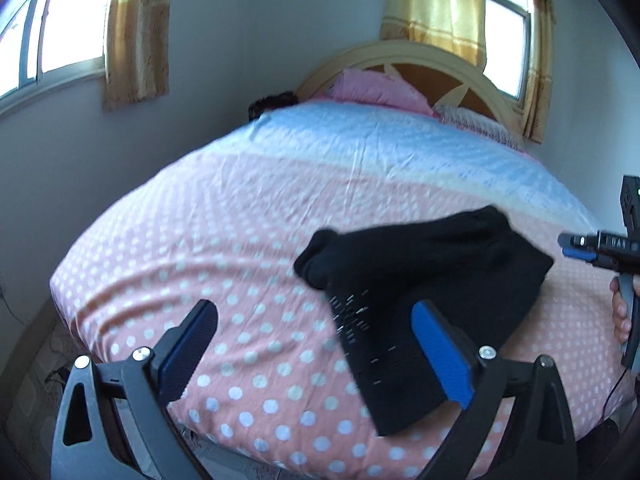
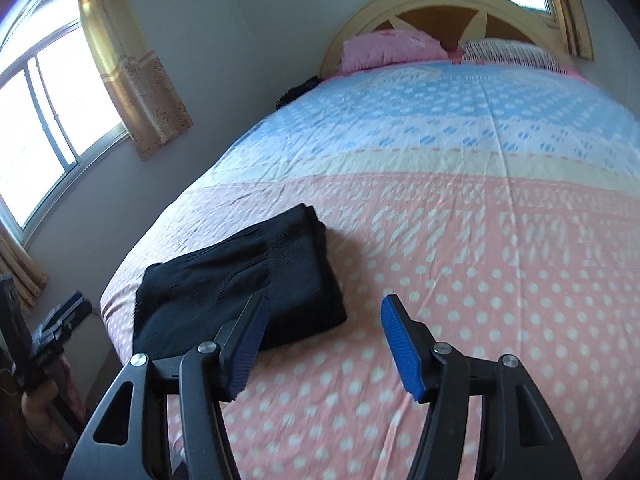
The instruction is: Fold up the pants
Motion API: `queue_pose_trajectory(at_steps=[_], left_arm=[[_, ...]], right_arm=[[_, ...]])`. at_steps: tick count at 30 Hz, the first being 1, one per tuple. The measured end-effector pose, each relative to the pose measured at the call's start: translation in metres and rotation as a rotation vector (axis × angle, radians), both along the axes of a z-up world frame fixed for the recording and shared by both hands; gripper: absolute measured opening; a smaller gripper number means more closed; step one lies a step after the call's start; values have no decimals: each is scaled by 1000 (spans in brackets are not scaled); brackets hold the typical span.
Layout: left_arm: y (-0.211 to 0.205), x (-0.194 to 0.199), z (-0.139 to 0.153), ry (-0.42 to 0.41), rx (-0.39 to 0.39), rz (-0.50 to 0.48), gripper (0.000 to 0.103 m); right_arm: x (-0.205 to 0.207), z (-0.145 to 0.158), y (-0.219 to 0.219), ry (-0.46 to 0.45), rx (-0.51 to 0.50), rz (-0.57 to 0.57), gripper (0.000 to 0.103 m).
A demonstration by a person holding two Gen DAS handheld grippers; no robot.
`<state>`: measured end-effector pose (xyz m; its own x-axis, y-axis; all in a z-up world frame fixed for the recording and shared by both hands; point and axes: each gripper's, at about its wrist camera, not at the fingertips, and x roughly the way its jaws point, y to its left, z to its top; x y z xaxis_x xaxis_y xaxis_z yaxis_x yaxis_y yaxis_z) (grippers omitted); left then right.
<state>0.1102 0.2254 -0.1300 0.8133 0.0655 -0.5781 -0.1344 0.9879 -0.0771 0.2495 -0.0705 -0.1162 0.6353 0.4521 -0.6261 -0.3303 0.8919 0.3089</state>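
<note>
The black pants (image 1: 420,292) lie folded into a compact bundle on the pink polka-dot bedspread (image 1: 248,264), near the bed's front edge. They also show in the right wrist view (image 2: 248,280), at the bed's left side. My left gripper (image 1: 316,320) is open and empty, held above the bed just left of the bundle. My right gripper (image 2: 324,320) is open and empty, just right of the bundle. The right gripper also shows at the right edge of the left wrist view (image 1: 576,246). The left gripper shows at the lower left of the right wrist view (image 2: 68,312).
The bedspread (image 2: 480,240) turns blue toward the headboard (image 1: 404,56). A pink pillow (image 2: 392,48) and a striped pillow (image 2: 508,52) lie at the head. Windows with yellow curtains (image 1: 136,32) flank the bed. A wall runs close along the bed's left side.
</note>
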Motion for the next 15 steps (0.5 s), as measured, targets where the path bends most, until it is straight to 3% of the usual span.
queue_pose_trajectory(at_steps=[7,11,15], left_arm=[[-33,-22,51,-125,8,-63,100],[-41,-35,73,-184,16,-86,101],[-48,-47,89,-232,28,-103,103]], right_arm=[[-74,50,4,-178,-67,7,61],[-100,72,9,-254,-71,27,71],[-118,87,16,-302,-71,48,71]])
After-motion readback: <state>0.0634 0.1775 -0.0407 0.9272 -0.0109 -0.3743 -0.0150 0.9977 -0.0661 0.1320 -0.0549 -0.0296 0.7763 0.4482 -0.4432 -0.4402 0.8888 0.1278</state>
